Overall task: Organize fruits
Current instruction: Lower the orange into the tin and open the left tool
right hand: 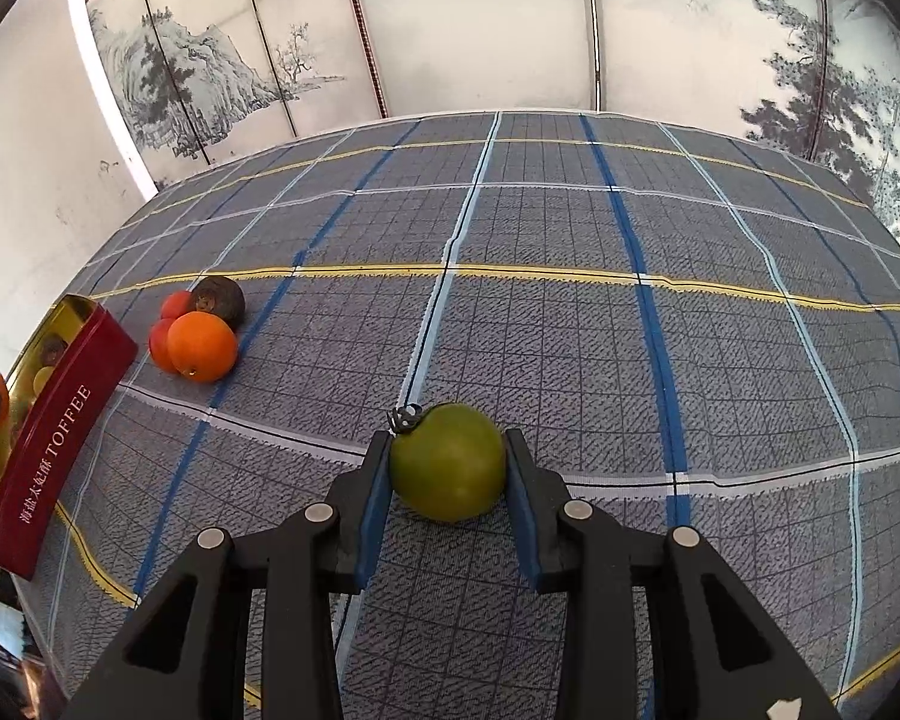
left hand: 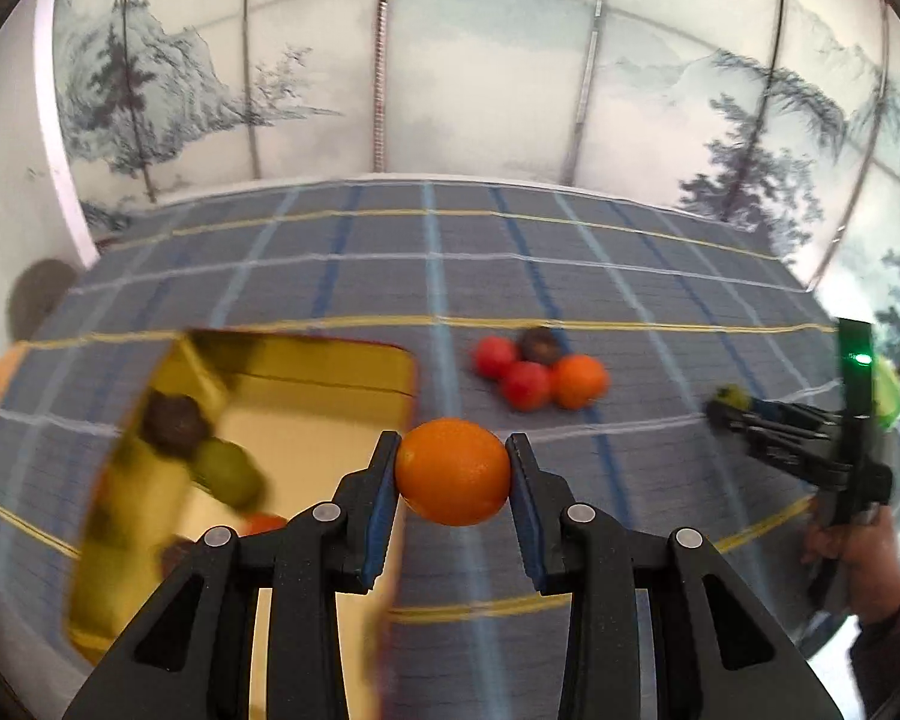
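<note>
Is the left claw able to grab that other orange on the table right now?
Probably not yet. The left claw is already shut on an orange, so it has no room for the other orange in the fruit pile. Nothing blocks the path over the tablecloth; it just needs emptying first.

Free room: I see the plaid tablecloth point(right hand: 570, 228) bare across the middle, the far edge and the whole right side; either gripper could pass there.

Obstacles: I count a cluster of loose fruits point(right hand: 201, 330), touching one another, toward the left edge. Just beside it, at the left edge, stands the red toffee tin point(right hand: 60, 438), its upright walls blocking a low approach; fruit already fills part of its near end.
</note>
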`<state>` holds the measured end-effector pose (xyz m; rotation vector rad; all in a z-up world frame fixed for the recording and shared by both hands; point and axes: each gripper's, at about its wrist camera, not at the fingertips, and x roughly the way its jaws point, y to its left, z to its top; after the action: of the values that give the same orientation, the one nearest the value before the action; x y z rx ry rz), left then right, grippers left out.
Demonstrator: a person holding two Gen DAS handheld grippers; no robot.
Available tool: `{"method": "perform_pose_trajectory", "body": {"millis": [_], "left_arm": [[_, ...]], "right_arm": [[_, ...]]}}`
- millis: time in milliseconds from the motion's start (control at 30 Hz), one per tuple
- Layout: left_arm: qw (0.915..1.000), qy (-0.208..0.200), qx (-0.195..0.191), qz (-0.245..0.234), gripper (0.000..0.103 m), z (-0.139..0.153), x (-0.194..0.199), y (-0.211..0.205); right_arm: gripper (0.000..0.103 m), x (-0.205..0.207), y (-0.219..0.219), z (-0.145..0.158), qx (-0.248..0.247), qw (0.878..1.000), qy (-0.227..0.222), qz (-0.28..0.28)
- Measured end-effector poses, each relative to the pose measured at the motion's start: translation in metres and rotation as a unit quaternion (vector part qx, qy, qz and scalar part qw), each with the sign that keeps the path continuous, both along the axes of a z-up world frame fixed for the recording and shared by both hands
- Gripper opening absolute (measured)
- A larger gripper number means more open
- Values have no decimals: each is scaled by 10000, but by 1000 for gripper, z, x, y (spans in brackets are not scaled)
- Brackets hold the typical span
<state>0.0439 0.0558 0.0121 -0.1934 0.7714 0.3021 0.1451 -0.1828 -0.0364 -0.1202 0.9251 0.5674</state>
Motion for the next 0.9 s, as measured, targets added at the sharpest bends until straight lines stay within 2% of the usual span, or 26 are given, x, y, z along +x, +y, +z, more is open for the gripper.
{"method": "perform_pose_trajectory", "body": {"millis": [67,367,600,733,900], "left_arm": [[9996,137,194,167,36,0,2,16],[9960,594,383,545,36,-24,26,68],[9925,1016,332,599,36,-45,42,82],[9905,1114,493,641,37,-46,47,83],[9892,1221,477,656,37,-47,50,88]], "right_arm": [[33,-1,0,0,22,10000,11,-3],[33,-1,-1,0,30,10000,16,-2],[33,-1,0,0,64,10000,33,-4],[33,-1,-1,0,61,10000,32,-3],[33,0,-1,0,60,10000,32,-3]]}}
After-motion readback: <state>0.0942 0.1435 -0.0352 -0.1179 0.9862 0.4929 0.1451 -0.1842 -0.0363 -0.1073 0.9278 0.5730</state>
